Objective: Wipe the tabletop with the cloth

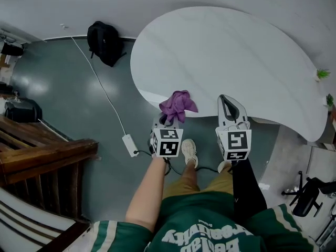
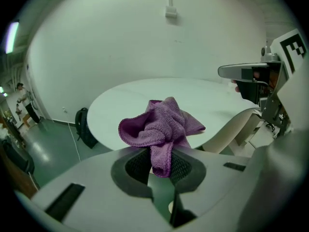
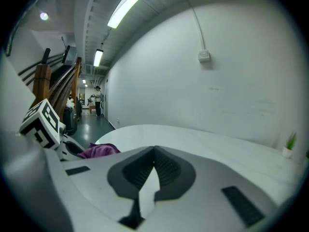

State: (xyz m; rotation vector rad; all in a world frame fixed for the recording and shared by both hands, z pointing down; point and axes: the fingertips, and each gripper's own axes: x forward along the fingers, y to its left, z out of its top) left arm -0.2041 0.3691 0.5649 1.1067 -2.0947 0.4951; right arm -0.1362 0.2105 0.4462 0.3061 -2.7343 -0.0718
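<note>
Left tool (image 2: 161, 157) clenched on crumpled purple terry cloth (image 2: 161, 124), at rounded white tabletop (image 1: 236, 62) near edge, right tool (image 3: 154, 151) closed, nothing between

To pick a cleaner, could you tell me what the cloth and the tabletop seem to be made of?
The cloth: probably purple microfibre, by its fine looped texture and soft folds. The tabletop: smooth white, faintly veined, perhaps laminate or stone.

One cloth (image 1: 178, 105), one table (image 1: 236, 62), two grippers (image 1: 169, 121) (image 1: 227, 100), one backpack (image 1: 106, 42)
</note>
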